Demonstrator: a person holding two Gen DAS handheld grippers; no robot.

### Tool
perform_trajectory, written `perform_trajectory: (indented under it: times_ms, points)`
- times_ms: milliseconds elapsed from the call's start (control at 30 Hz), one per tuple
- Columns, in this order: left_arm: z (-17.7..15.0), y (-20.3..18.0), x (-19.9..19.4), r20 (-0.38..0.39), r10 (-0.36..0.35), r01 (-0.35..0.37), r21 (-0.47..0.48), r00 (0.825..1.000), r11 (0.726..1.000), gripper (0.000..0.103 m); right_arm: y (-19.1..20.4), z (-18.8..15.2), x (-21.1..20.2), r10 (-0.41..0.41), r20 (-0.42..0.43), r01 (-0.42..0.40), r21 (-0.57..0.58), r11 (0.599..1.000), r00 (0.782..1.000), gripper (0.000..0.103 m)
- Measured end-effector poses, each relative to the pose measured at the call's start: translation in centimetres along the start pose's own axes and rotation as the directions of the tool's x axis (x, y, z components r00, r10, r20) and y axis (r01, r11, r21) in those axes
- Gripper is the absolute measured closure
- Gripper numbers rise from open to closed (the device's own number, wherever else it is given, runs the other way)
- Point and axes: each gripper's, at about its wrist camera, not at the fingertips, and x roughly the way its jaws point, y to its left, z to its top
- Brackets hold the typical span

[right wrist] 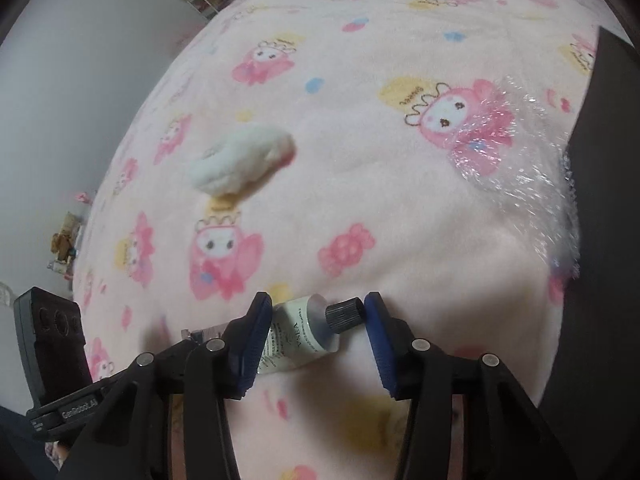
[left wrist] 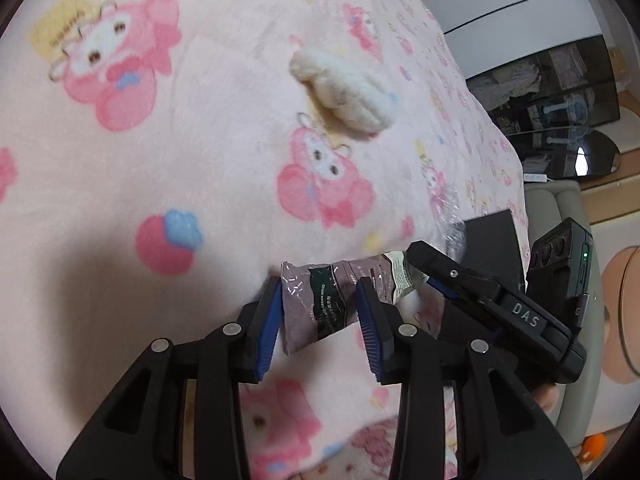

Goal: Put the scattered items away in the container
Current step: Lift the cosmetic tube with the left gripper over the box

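Tube: I see one crumpled cream tube (left wrist: 344, 292), silvery-mauve with a dark green label and ribbed black cap, lying on the pink cartoon blanket (right wrist: 400, 208).
Left hand-held gripper (left wrist: 320, 322): apart, crimped end between.
Right hand-held gripper (right wrist: 316, 338): apart, straddling the cap end.
Others: one white fluffy item (right wrist: 240, 160), one dark container (right wrist: 612, 200).

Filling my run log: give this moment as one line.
tube between both grippers | left gripper, right gripper: grip unclear | plush on blanket
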Motion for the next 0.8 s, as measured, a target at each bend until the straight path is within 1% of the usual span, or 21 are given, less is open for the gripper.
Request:
perform_trajectory:
  times_ms: [133, 233, 367, 467, 567, 667, 733, 800]
  points:
    - [-1.5, -2.3, -2.3, 0.023, -0.003, 0.002, 0.044, 1.0, 0.999, 0.067, 1.1, -1.2, -3.9, 0.016, 0.044, -0.016, -0.013, 1.0, 0.999, 0.059]
    - [-2.5, -4.3, -4.0, 0.043, -0.018, 0.015, 0.068, 0.999, 0.998, 0.067, 1.2, -3.2, -7.9, 0.008, 0.077, -0.006, -0.03, 1.0, 0.997, 0.059]
    - [-4.0, -7.5, -5.4, 0.065, -0.046, 0.039, 0.111, 0.997, 0.993, 0.067, 0.3, -4.9, -12.6, 0.017, 0.132, -0.012, -0.041, 0.999, 0.991, 0.059]
    - [-5.5, -10.0, -6.1, 0.066, -0.053, 0.043, 0.149, 0.996, 0.988, 0.067, -1.2, -6.2, -15.9, 0.025, 0.164, -0.02, -0.031, 0.999, 0.986, 0.059]
    - [-6.8, -13.0, -6.2, 0.069, -0.056, 0.041, 0.198, 0.996, 0.979, 0.067, -3.1, -7.3, -19.0, 0.029, 0.2, -0.029, -0.004, 1.0, 0.979, 0.059]
    - [-7.9, -16.3, -5.4, 0.059, -0.063, 0.047, 0.245, 0.996, 0.968, 0.067, -5.0, -8.0, -21.4, 0.014, 0.234, -0.017, 0.014, 1.0, 0.972, 0.059]
    - [-8.5, -18.5, -4.2, 0.037, -0.063, 0.05, 0.275, 0.997, 0.96, 0.067, -6.5, -8.4, -22.8, -0.003, 0.252, -0.005, 0.031, 0.999, 0.968, 0.059]
    - [-8.8, -20.3, -2.8, 0.005, -0.079, 0.074, 0.282, 0.997, 0.956, 0.067, -8.4, -8.7, -24.2, -0.023, 0.269, 0.011, 0.048, 0.999, 0.963, 0.059]
